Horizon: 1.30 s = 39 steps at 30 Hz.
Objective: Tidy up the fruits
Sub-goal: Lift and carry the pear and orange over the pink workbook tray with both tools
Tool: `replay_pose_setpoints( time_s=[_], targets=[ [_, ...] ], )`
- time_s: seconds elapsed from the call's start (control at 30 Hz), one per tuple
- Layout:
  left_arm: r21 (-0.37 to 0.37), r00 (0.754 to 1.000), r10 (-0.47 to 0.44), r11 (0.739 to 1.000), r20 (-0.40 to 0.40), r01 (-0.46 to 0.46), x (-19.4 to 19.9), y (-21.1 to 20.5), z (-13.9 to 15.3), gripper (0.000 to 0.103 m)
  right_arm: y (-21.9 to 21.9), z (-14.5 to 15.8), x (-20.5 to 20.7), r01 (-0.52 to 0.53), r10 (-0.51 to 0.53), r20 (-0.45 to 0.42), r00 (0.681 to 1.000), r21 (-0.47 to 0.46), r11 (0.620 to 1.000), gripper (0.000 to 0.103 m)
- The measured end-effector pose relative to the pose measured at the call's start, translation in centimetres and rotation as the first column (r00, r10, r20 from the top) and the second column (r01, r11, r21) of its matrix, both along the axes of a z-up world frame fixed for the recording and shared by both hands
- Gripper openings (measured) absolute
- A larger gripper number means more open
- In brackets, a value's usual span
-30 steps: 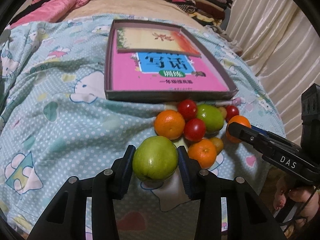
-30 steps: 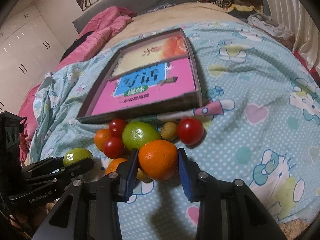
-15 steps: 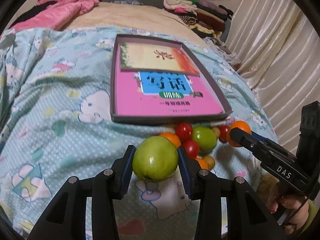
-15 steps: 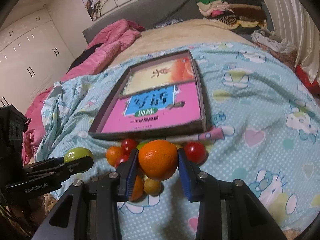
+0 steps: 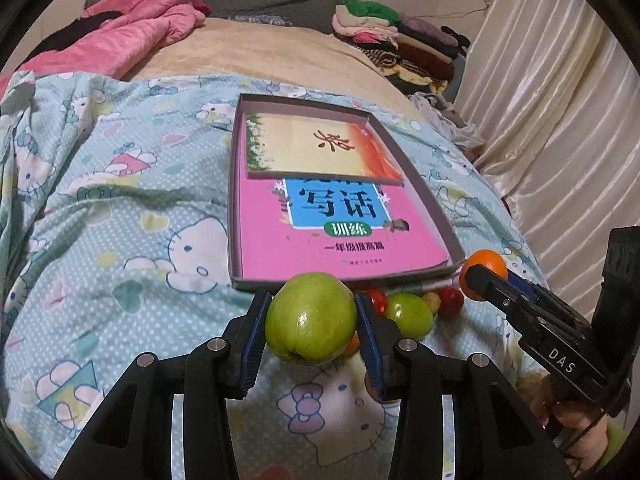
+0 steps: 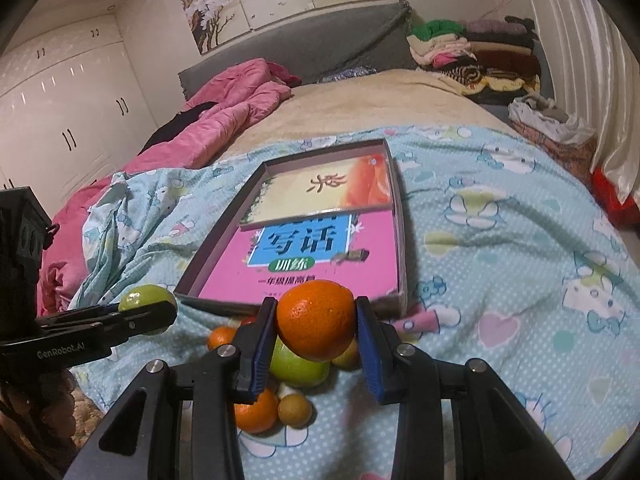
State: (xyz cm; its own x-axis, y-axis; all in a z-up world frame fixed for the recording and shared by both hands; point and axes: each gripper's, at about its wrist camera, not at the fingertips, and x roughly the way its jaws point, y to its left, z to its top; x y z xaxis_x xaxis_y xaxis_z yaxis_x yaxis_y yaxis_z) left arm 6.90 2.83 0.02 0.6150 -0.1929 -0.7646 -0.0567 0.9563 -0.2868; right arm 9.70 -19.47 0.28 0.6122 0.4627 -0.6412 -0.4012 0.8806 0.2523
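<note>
My left gripper [image 5: 312, 330] is shut on a green apple [image 5: 311, 317] and holds it above the bed, near the front edge of a shallow grey box [image 5: 236, 208]. My right gripper [image 6: 316, 334] is shut on an orange [image 6: 316, 320], also lifted; it shows in the left wrist view [image 5: 482, 274] at the right. Below lies a pile of fruit: a second green apple [image 5: 410, 314], red tomatoes [image 5: 450, 300], oranges [image 6: 256, 410] and a small brown fruit [image 6: 295, 410]. The box holds a pink book [image 5: 340, 236] and a beige book [image 5: 320, 148].
The fruit lies on a light-blue cartoon-print sheet [image 5: 120, 216] over a bed. A pink quilt [image 6: 224, 116] is at the far left. Folded clothes [image 6: 460, 52] are stacked at the far right by white curtains [image 5: 560, 100]. White wardrobes [image 6: 68, 92] stand on the left.
Both grippers have lifted their fruit up and away from the pile, which now sits lower and farther off. The box and books have not moved.
</note>
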Motion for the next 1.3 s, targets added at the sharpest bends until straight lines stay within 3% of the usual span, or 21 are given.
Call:
replay_pose_setpoints(
  time_s=[0.47,0.87,1.3],
  targets=[
    [0.023,1.0,0.007,1.0,0.017,-0.007,4.1,0.0,-0.6,0.044,0.7,0.0,2.0,-0.005,0.006,0.033,0.999,-0.033,0.999,0.038],
    [0.052,1.0,0.0,0.999,0.002,0.0,4.7,0.1,-1.9,0.044,1.3,-0.3,3.3,-0.004,0.008,0.055,0.998,-0.068,0.998,0.038],
    [0.152,1.0,-0.021,0.988,-0.014,0.023,5.5,-0.9,-3.2,0.043,2.1,-1.4,4.7,-0.007,0.014,0.051,0.999,-0.135,0.991,0.038]
  ],
)
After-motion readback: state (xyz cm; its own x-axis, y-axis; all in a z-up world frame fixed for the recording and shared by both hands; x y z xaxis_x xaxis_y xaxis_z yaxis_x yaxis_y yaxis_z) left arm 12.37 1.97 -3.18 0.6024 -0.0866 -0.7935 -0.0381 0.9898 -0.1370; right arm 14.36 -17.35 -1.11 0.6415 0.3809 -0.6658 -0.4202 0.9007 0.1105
